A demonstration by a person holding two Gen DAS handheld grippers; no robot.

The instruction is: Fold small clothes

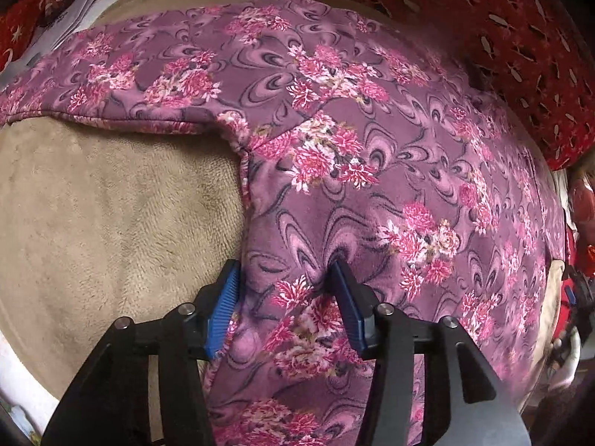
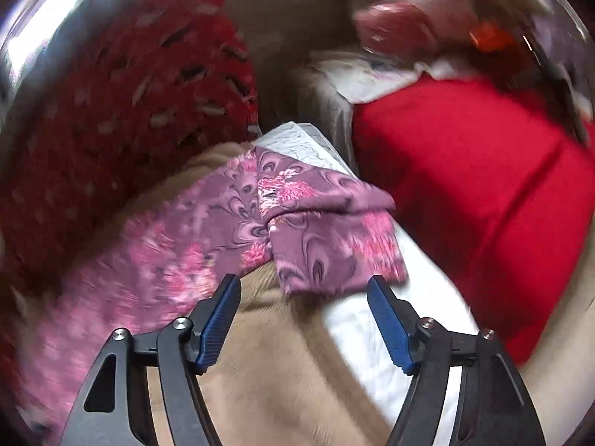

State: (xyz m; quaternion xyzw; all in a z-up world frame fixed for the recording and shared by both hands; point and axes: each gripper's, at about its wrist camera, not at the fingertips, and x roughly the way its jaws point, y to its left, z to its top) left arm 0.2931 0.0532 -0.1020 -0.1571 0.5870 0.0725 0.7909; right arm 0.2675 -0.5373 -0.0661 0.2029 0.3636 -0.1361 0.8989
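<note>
A purple garment with pink flowers (image 1: pixel 353 141) lies spread on a beige fleece blanket (image 1: pixel 111 215). One sleeve runs to the left along the top. My left gripper (image 1: pixel 286 271) is open, its blue pads straddling the garment's left side edge below the armpit, with cloth between them. In the right wrist view the garment's other sleeve (image 2: pixel 327 230) lies folded over at its end, just ahead of my right gripper (image 2: pixel 303 286). The right gripper is open and empty, a little short of the sleeve's cuff. The right view is blurred by motion.
A dark red patterned cloth (image 1: pixel 502 44) lies at the back right, also seen in the right wrist view (image 2: pixel 122 104). A bright red fabric (image 2: pixel 483 193) lies to the right. A white quilted sheet (image 2: pixel 372 319) runs under the sleeve. Papers (image 1: pixel 74 11) lie at the far left.
</note>
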